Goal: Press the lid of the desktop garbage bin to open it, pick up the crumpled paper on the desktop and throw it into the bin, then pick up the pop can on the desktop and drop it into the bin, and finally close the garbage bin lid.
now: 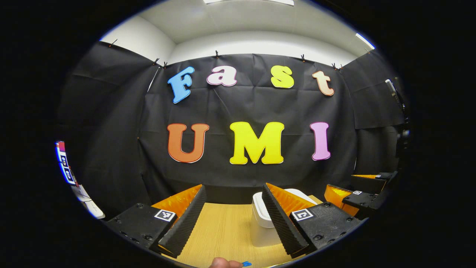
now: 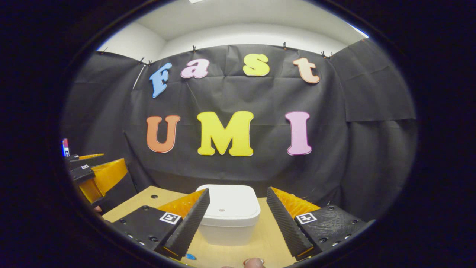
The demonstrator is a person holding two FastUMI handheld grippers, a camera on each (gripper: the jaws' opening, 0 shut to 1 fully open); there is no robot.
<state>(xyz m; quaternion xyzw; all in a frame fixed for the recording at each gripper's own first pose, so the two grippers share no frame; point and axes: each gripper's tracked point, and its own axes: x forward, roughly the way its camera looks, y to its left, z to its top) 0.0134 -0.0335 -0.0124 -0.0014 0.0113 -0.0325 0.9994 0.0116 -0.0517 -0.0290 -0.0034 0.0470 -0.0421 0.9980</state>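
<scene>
The white garbage bin [image 2: 230,214] stood on the wooden tabletop [image 2: 267,238] with its lid down, straight ahead of the right gripper [image 2: 238,219], whose fingers were spread wide and empty. The left gripper [image 1: 234,217] also had wide, empty fingers, the bin [image 1: 262,223] showing just behind its right finger.

Left gripper view: low over the counter [image 1: 223,230], facing the black cloth wall [image 1: 245,108] straight on, bin [image 1: 262,219] close and right of centre, partly behind the right-hand finger. Other gripper [image 1: 368,197] at the right edge. Right gripper view: same low height, same facing, bin [image 2: 228,214] near and centred between the spread jaws. Other gripper [image 2: 95,173] at the left edge. Shared by both: wall, ceiling [image 2: 256,18], counter [image 2: 267,238], bin.
</scene>
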